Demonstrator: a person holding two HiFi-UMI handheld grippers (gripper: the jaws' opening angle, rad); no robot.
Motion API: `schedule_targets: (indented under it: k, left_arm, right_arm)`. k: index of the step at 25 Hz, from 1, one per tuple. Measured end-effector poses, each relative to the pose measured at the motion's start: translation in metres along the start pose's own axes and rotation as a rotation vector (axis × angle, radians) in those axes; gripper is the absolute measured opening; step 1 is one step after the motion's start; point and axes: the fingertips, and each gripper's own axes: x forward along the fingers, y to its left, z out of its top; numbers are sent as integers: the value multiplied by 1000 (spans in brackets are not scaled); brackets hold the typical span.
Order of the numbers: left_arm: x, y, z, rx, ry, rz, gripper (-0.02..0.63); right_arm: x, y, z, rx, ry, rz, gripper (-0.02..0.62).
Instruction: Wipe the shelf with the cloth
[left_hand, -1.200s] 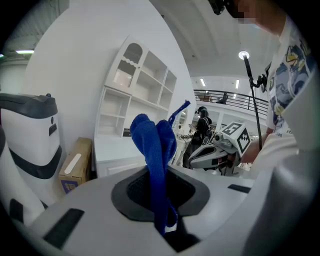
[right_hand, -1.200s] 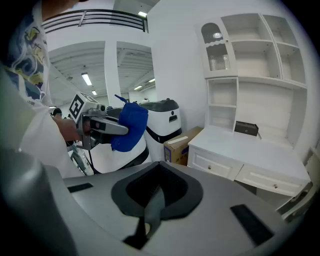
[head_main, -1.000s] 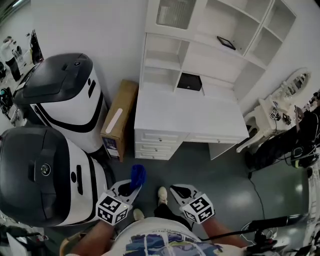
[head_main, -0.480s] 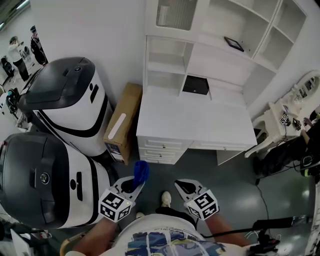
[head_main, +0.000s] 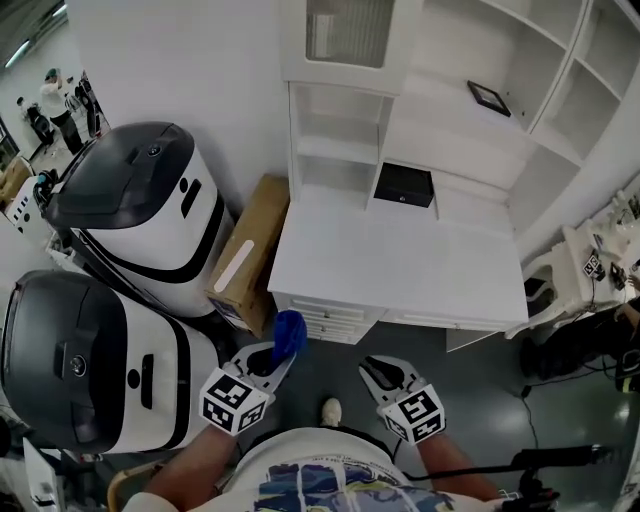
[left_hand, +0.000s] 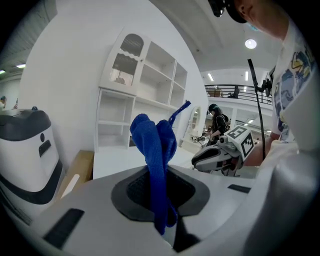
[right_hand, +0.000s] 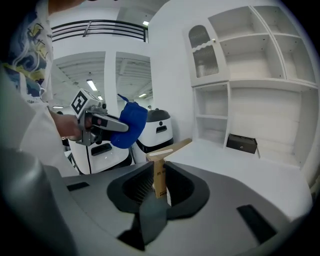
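Note:
A blue cloth (head_main: 290, 331) (left_hand: 154, 148) hangs bunched between the jaws of my left gripper (head_main: 272, 355) (left_hand: 159, 200), which is shut on it. It is held in the air just short of the front left corner of the white desk (head_main: 400, 262). White shelves (head_main: 335, 148) (right_hand: 250, 75) rise over the desk's back. My right gripper (head_main: 377, 370) (right_hand: 159, 186) is level with the left one, in front of the desk. A narrow gap shows between its jaws, and nothing is in it. From the right gripper view the cloth (right_hand: 127, 124) is to the left.
A black box (head_main: 402, 185) (right_hand: 242, 143) sits at the back of the desk, and a small dark frame (head_main: 489, 97) lies on a higher shelf. A cardboard box (head_main: 247, 252) leans at the desk's left side. Two big white-and-black machines (head_main: 130, 215) stand left. A white chair (head_main: 585, 262) is right.
The person has stepped closer to the desk, so it fills more of the head view. Both grippers came forward with them. The cloth stays in the left gripper.

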Motion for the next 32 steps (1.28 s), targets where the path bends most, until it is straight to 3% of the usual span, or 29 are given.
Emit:
schedule_targets:
  k: [2,6,12,18,26,32]
  left_arm:
    - [13,4,7,-7,-5,20,55]
    - [38,13,25,-4,-19,52,55]
    - [58,39,38,-3,-6,75,55]
    - [86,94,69,21,-48,60,55]
    - [117,190,132,74,-113,27,55]
    - [136,256,186,139,-165,19,55]
  right_arm:
    - [1,-13,-5,3,2,10,116]
    - [4,-40,-8,7,8,26,118]
    - [17,-67,-5,58,14,30,34]
    - [49,-93,13,78,30,-14,31]
    - [119,-126,77,70,19,-85,31]
    - [171,-126,110,76,28,-108,31]
